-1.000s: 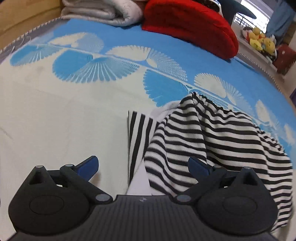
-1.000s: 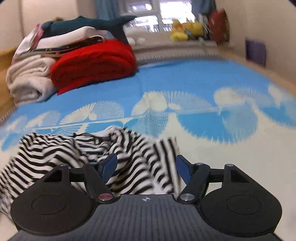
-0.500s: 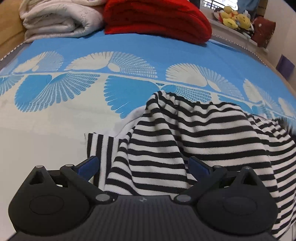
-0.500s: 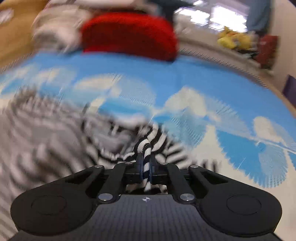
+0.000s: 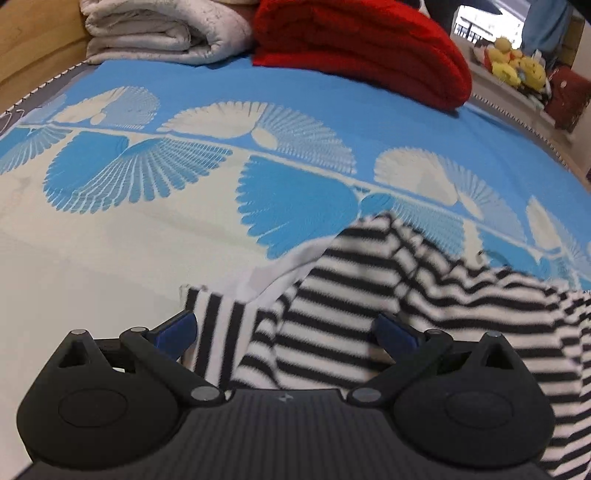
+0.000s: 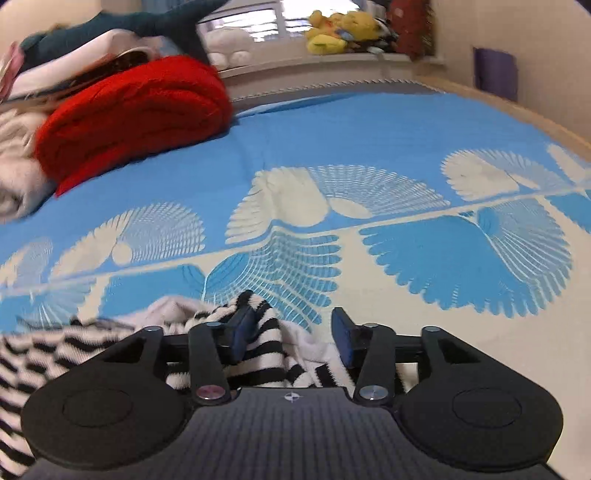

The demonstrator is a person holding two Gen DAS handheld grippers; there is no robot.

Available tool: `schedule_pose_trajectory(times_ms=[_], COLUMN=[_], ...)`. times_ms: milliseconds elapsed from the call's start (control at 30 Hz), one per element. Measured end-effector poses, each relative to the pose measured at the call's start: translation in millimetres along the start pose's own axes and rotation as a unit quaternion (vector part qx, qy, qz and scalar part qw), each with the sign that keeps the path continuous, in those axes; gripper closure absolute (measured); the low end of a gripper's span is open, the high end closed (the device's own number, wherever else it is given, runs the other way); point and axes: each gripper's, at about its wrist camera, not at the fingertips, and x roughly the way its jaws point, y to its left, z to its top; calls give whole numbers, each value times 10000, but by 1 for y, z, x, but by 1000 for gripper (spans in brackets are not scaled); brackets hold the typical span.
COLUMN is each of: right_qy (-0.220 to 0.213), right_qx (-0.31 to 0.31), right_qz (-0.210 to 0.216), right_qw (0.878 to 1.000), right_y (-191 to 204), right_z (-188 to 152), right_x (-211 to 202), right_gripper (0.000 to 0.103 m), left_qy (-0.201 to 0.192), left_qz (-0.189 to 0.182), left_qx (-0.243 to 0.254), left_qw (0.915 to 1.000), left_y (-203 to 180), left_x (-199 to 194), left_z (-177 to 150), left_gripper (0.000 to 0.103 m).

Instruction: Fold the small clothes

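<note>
Left wrist view: the striped garment (image 5: pixel 369 314) lies crumpled on the bedspread (image 5: pixel 110 266) — no neat fold yet, most work remains. The left gripper (image 5: pixel 284 328) is wide apart above its edge, grasping nothing. The right gripper (image 6: pixel 291 332) has just been opening — cloth between its fingers, released.

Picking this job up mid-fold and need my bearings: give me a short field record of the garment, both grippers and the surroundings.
garment: striped garment, black and white, crumpled and unfolded on the bedspread
left gripper: open, pads not pressing, stripes lying between the fingers
right gripper: open, jaws have just been opening; a striped fold lies between them, against the left pad
background: red blanket and white blanket folded at the far end
fold progress: none visible yet
</note>
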Motion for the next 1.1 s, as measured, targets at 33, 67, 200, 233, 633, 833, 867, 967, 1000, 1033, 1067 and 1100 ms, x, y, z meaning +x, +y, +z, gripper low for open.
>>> schedule_pose_trajectory(times_ms=[33,67,200,233,633,833,867,967,1000,1033,1067,1100], right_qy=[-13,-48,18,94,-58,387,382,212,164,197,222,195], right_qx=[206,398,455,504,556,912,1014,1176,1244,1263,1227,1140], right_qz=[85,239,501,599,943,613,664,591,455,351,328,375], right_qw=[9998,9989,9977,9969,9940,9932,9919,9911,9910,9912,9917,9926], right_y=[-5,-11,-22,-26,-3,-17,-23,-44,-53,-60,-64,-68], right_z=[7,13,27,27,10,13,16,24,23,22,19,12], right_x=[-5,-15,-43,-46,-22,-10,-16,-49,-69,-83,-98,-112], right_gripper=[47,42,32,31,101,42,42,37,36,35,35,36], left_qy=[-52,-106,-328,-366,-293,-123,-176,-294,-301,-330,-377,-460], left_qz=[-73,-153,-501,-516,125,371,304,134,113,128,252,356], left_qx=[-1,4,-42,12,-162,190,161,234,373,556,743,848], left_qw=[10000,9998,9982,9980,9994,9991,9993,9992,9988,9978,9962,9947], left_y=[-2,-4,-12,-16,-15,-14,-13,-10,-10,-12,-13,-15], left_x=[-3,-5,-19,-20,13,21,15,-16,-27,-39,-54,-65], left_z=[2,4,8,8,17,15,16,14,10,5,-3,-9], left_gripper=[0,0,0,0,25,14,13,12,12,9,3,1])
